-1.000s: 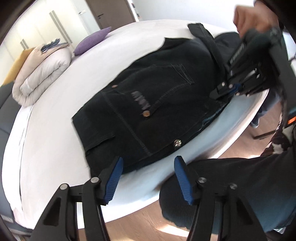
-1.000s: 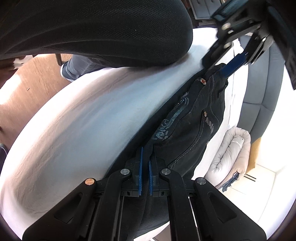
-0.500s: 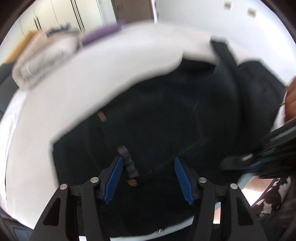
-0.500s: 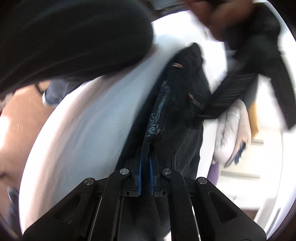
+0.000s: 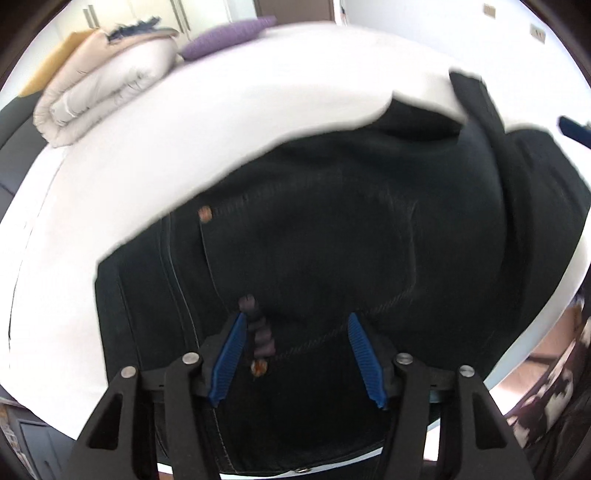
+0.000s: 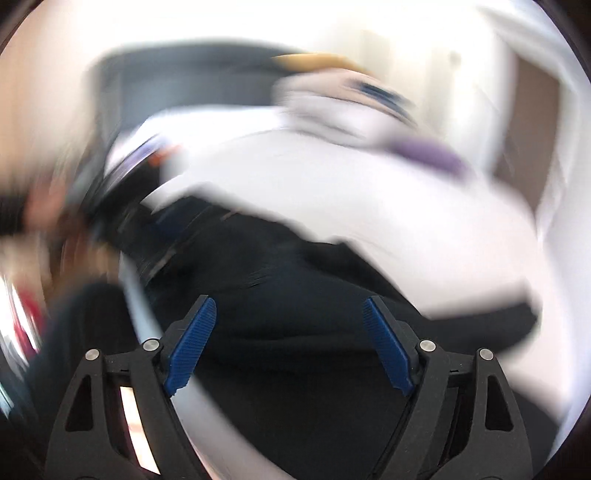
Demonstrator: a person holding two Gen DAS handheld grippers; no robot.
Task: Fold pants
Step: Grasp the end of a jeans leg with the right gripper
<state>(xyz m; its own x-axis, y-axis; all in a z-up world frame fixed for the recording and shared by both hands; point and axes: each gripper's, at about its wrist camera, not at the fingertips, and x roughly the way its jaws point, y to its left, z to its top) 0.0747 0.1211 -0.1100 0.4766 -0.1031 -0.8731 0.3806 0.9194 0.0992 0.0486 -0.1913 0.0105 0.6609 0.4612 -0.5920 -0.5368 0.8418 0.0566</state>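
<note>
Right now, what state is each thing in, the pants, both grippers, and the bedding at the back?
Pants: lying spread on the white bed, held by neither gripper.
Left gripper: open, over the waistband, pads either side of a belt loop.
Right gripper: open, empty, over the dark fabric; view is motion-blurred.
Duvet: rolled up at the far end.
Purple pillow: lying beside the duvet.

White bed [image 5: 258, 122]: pants [image 5: 351, 240], duvet [image 5: 99, 92], pillow [image 5: 225, 37].
</note>
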